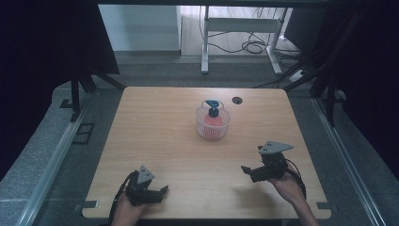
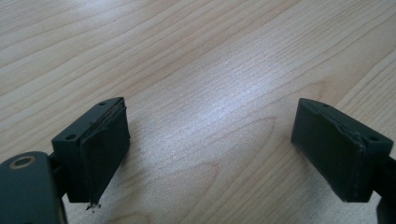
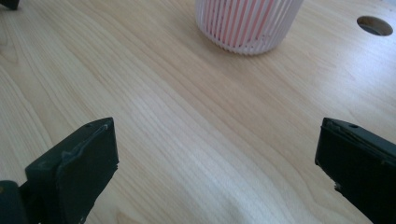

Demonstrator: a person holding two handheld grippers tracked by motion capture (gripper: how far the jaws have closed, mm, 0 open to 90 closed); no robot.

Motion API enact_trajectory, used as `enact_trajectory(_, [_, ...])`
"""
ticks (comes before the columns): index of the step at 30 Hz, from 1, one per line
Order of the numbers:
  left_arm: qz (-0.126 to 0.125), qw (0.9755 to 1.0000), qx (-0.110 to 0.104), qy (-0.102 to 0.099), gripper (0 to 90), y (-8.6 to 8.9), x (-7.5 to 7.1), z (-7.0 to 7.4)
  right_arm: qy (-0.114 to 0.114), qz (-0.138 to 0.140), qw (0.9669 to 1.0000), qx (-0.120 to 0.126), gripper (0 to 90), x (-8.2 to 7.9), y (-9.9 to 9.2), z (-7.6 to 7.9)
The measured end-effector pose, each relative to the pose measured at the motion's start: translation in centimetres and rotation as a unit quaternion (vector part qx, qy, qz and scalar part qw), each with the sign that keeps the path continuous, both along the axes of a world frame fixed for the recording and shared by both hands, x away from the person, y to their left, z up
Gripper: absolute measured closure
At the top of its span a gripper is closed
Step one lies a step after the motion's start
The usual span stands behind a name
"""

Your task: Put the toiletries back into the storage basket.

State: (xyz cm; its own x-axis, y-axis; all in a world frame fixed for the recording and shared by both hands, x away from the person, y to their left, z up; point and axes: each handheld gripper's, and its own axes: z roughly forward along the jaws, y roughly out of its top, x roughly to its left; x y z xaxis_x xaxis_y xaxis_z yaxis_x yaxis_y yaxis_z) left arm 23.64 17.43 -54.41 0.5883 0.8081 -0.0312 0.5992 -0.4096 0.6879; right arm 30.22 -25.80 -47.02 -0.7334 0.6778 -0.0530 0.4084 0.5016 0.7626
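Wooden bench (image 1: 188,155) with a slatted basket (image 1: 212,127) set toward its far side, and two hand-held claws at its near edge.

The white basket stands upright near a round hole (image 1: 237,100) in the benchtop and holds a red bottle (image 1: 213,119) with a blue pump top. The right claw (image 1: 248,171) hovers over bare wood, jaws spread wide and empty, facing the basket and well apart from it. The left claw (image 1: 162,191), likewise agape and holding nothing, sits low at the near left.

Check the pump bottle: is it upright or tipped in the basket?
Upright. In the high view the red pump bottle stands inside the white slatted basket, its blue pump head on top, above the rim.
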Motion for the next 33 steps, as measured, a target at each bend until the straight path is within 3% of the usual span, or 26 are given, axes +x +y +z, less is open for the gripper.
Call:
enact_trajectory(20, [-0.001,1.0,0.0,0.001,11.1,0.0,0.0,0.0,0.013,-0.029,0.9995,0.007,0.0,-2.0,-2.4,-3.0])
enact_trajectory(33, [0.0,1.0,0.0,0.001,11.1,0.0,0.0,0.0,0.026,-0.041,0.9988,-0.003,0.0,-2.6,-3.3,-5.5])
